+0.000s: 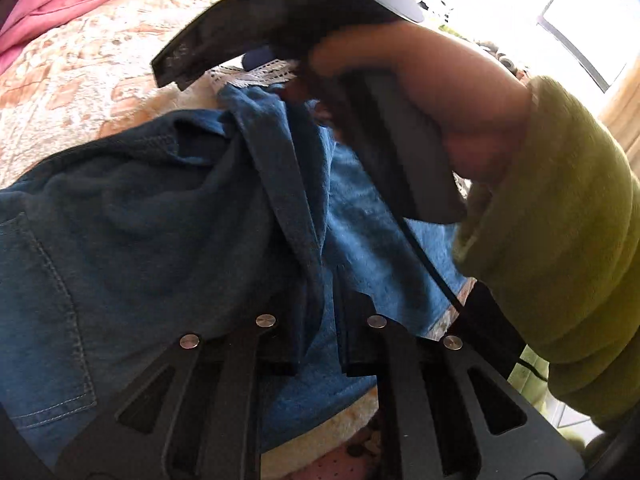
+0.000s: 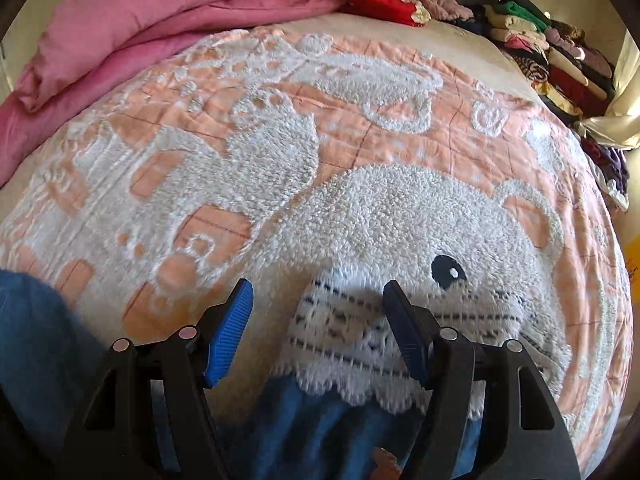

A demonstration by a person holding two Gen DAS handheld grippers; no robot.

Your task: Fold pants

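Observation:
Blue denim pants (image 1: 140,220) lie rumpled on the bed, with a back pocket at the left and a white lace hem (image 1: 256,76) at the far end. My left gripper (image 1: 320,320) is shut on a raised fold of the denim near the middle. In the right wrist view, my right gripper (image 2: 318,312) hangs open just above the lace hem (image 2: 340,352), its blue pads (image 2: 230,332) on either side of it and not touching it. More denim (image 2: 320,432) lies below the hem. A person's hand (image 1: 460,100) in a green sleeve (image 1: 560,220) holds the right gripper.
The bed carries a peach and white fleecy bedspread (image 2: 360,140) with a bear figure. A pink quilt (image 2: 140,20) and a red cloth (image 2: 376,0) lie at the far side. A stack of folded clothes (image 2: 560,60) lines the far right edge. A bright window (image 1: 580,20) is at the right.

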